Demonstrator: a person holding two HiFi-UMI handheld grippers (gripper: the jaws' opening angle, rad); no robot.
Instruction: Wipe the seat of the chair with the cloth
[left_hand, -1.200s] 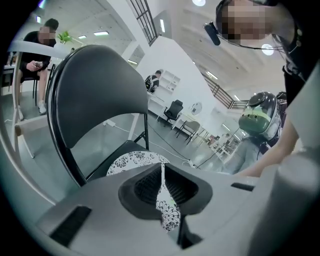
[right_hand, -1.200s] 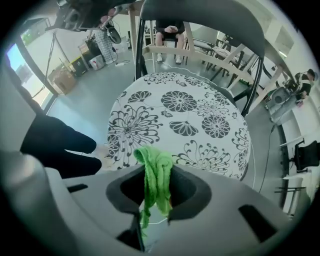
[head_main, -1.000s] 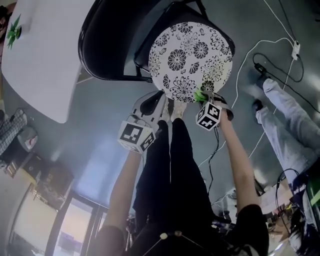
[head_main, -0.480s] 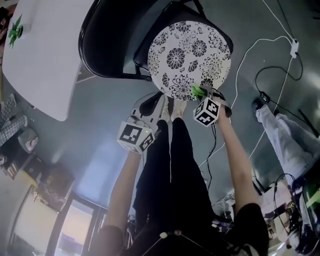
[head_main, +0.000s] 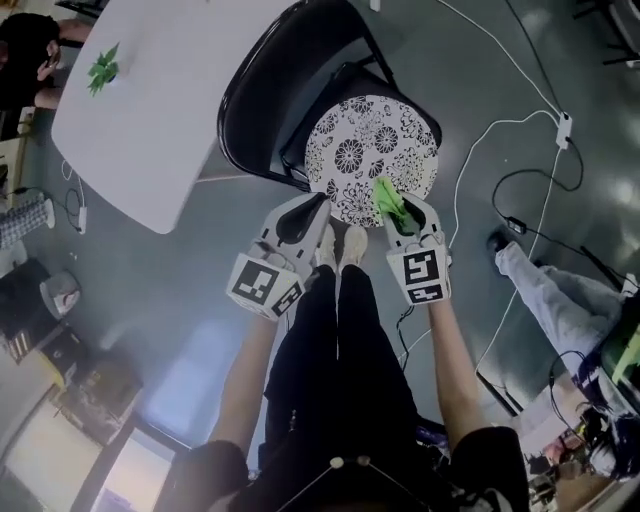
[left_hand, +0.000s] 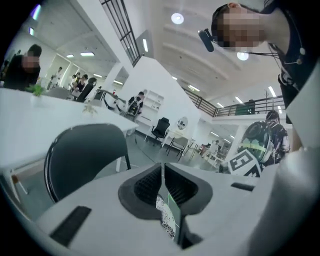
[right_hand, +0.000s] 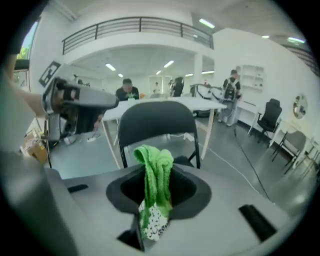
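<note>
The chair has a black back (head_main: 270, 90) and a round seat (head_main: 372, 150) with a black-and-white flower print. My right gripper (head_main: 397, 200) is shut on a green cloth (head_main: 388, 203), which hangs over the seat's front edge. In the right gripper view the cloth (right_hand: 156, 180) bunches up between the jaws of the right gripper (right_hand: 157, 176), with the chair back (right_hand: 155, 125) behind. My left gripper (head_main: 318, 203) hovers at the seat's front left, shut and holding nothing. In the left gripper view, the left gripper (left_hand: 162, 176) has its pads together, with the chair back (left_hand: 85, 150) beyond it.
A white table (head_main: 150, 130) with a small green object (head_main: 103, 67) stands left of the chair. White and black cables (head_main: 540, 150) run across the grey floor on the right. Another person's legs (head_main: 560, 300) lie at the right. My own shoes (head_main: 340, 245) stand just before the seat.
The head view has pulled back and shows more of the table. My right gripper has turned and carried the cloth from the seat's front right rim onto its front edge. The left gripper stays shut.
</note>
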